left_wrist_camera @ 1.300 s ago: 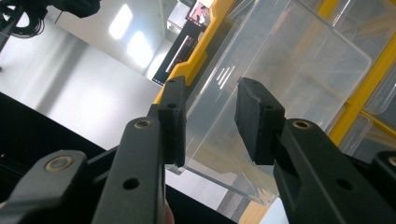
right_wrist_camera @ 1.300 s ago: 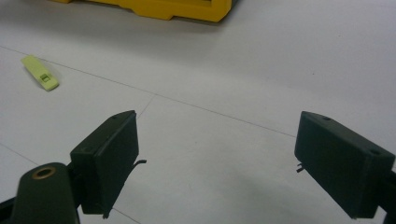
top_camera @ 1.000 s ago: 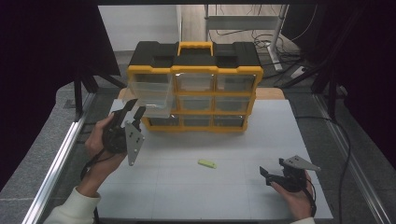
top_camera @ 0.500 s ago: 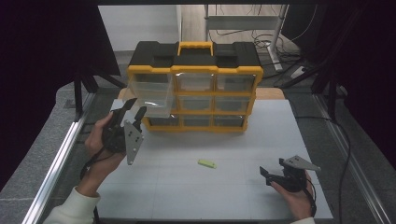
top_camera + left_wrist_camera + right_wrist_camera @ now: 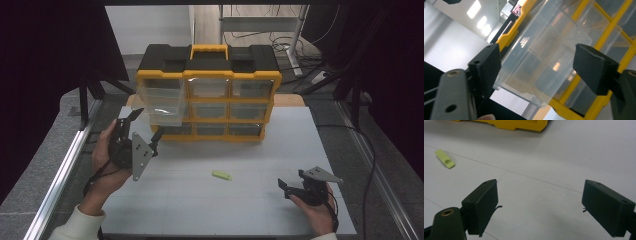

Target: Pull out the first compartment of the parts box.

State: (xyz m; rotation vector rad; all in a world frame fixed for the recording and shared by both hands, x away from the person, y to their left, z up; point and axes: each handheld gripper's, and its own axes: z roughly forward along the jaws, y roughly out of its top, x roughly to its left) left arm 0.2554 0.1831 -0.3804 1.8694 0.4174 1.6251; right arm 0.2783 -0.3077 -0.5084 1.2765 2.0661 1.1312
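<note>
A yellow and black organizer cabinet (image 5: 207, 75) with clear drawers stands at the back of the white table. Its top-left clear drawer (image 5: 161, 102) is pulled out toward me. My left gripper (image 5: 147, 123) is open just in front of that drawer, below its left corner. In the left gripper view the drawer (image 5: 544, 57) lies between the wide-spread jaws of the left gripper (image 5: 540, 66), and nothing is clamped. A small yellow-green piece (image 5: 221, 175) lies on the table. My right gripper (image 5: 291, 180) rests open near the front right, with the piece (image 5: 445, 159) far to its left.
The white table (image 5: 300, 135) is bordered by metal rails along both sides. The cabinet's yellow base (image 5: 519, 125) is ahead of the right gripper (image 5: 544, 202). Dark stands and cables sit on the floor behind and to the right.
My left gripper has drifted slightly toward me in front of the pulled-out drawer. The right gripper and the yellow-green piece have not moved.
</note>
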